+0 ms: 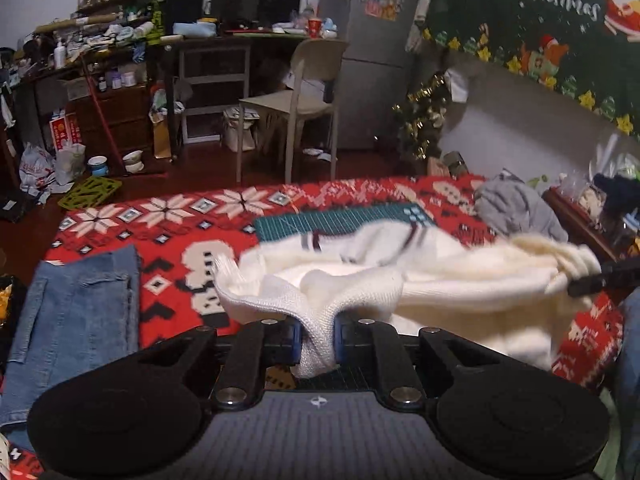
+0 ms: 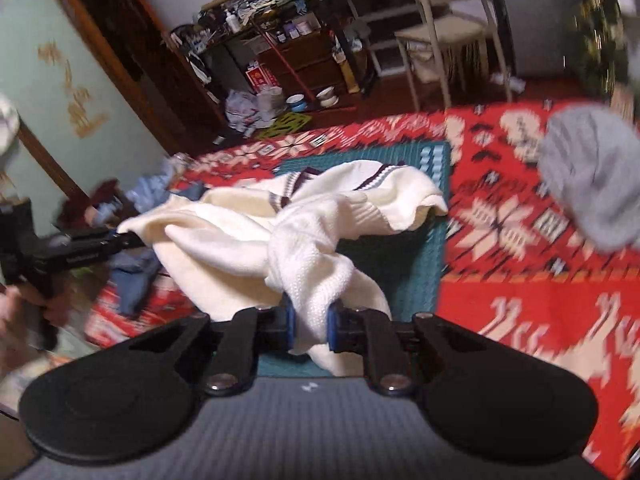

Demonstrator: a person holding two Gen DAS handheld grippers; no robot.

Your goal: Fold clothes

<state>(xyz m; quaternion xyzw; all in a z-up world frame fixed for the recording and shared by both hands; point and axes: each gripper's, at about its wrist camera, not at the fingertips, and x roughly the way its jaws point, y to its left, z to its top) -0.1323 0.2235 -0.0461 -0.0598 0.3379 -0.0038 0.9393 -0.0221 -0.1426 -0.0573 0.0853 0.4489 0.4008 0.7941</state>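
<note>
Cream sweater (image 1: 400, 276) pinched by both grippers (image 1: 317, 340) (image 2: 310, 330)

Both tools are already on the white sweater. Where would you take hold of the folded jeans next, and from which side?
Judging by their pose, grip the jeans at the near hem edge, coming in low from the near side. They lie flat on the red blanket, so only an edge offers a pinchable fold.
</note>
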